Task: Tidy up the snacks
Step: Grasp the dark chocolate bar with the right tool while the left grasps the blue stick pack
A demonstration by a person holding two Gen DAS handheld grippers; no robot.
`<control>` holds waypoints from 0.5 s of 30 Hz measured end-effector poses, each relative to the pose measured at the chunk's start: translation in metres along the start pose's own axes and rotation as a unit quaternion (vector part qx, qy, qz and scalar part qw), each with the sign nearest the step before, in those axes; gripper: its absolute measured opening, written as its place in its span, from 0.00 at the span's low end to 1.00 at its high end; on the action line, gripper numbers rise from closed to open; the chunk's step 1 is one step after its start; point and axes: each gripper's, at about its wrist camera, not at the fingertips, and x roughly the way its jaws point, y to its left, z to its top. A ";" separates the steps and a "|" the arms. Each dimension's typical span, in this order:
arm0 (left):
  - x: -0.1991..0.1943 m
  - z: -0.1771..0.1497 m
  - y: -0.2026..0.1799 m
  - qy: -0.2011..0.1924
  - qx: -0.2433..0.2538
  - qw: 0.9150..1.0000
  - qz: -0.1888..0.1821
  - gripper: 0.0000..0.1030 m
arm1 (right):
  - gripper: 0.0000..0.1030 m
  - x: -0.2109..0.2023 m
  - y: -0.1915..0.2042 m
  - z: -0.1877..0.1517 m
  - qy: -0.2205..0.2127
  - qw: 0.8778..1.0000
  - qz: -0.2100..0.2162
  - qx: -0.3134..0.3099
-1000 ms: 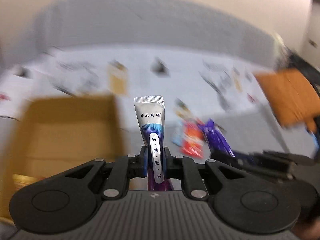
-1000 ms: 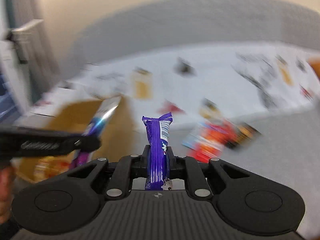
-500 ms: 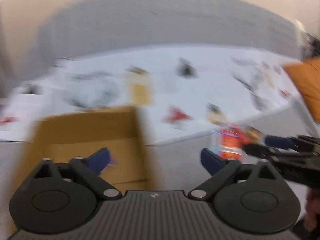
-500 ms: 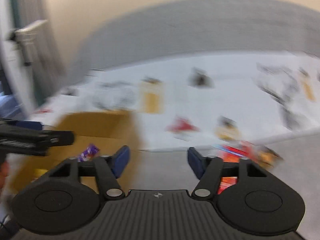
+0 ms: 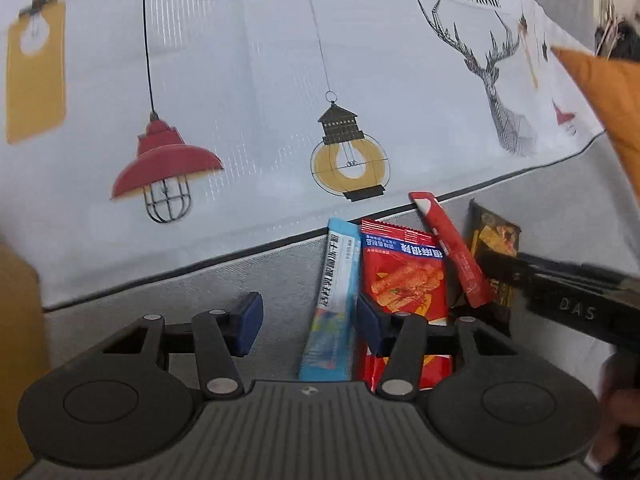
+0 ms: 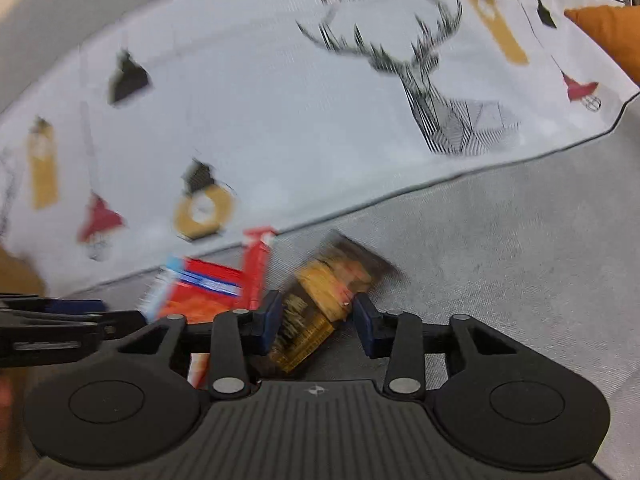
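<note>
Snack pile: four packets lie on the grey sofa seat [image 5: 540,216], close under the hem of the printed cover [image 5: 260,80]. Left to right in the left wrist view: light-blue stick pack [image 5: 334,304], red flat pouch [image 5: 404,280] touching it and partly overlapping, slim red sachet [image 5: 452,252] lying across the pouch's right edge, dark snack bar [image 5: 494,240] furthest right.

Left tool [image 5: 308,322]: jaws spread, nothing held. The blue stick's near end sits in the gap, nearer the right pad; the right pad overlaps the red pouch in view (contact not determinable).

Right tool [image 6: 314,322]: jaws spread, empty, straddling the dark bar in its own view (frame motion-blurred, so height above the seat is unclear). Its black body [image 5: 572,296] shows at the right of the left view, just over the dark bar.

Cardboard box [image 5: 16,320] is only a tan sliver at far left.

Risks, as judged:
- Left close may catch pouch and stick together, since they touch.
- Dark bar lies skewed to the right jaws; a corner pinch could let it slip.
- Soft seat gives, so a pad may push the film flat instead of getting under it.
- The tools work close together; they could bump.
</note>
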 end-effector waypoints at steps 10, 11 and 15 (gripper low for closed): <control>-0.008 -0.014 -0.027 -0.024 0.056 0.998 0.012 0.07 | 0.41 0.011 0.020 -0.006 -0.015 0.999 -0.015 -0.048; -0.011 -0.018 -0.024 -0.018 0.048 0.999 0.014 0.07 | 0.28 0.008 0.017 -0.006 -0.013 0.999 -0.015 -0.035; -0.031 -0.027 -0.020 -0.009 0.047 0.999 0.013 0.07 | 0.17 -0.006 0.005 -0.009 -0.017 0.999 -0.030 -0.008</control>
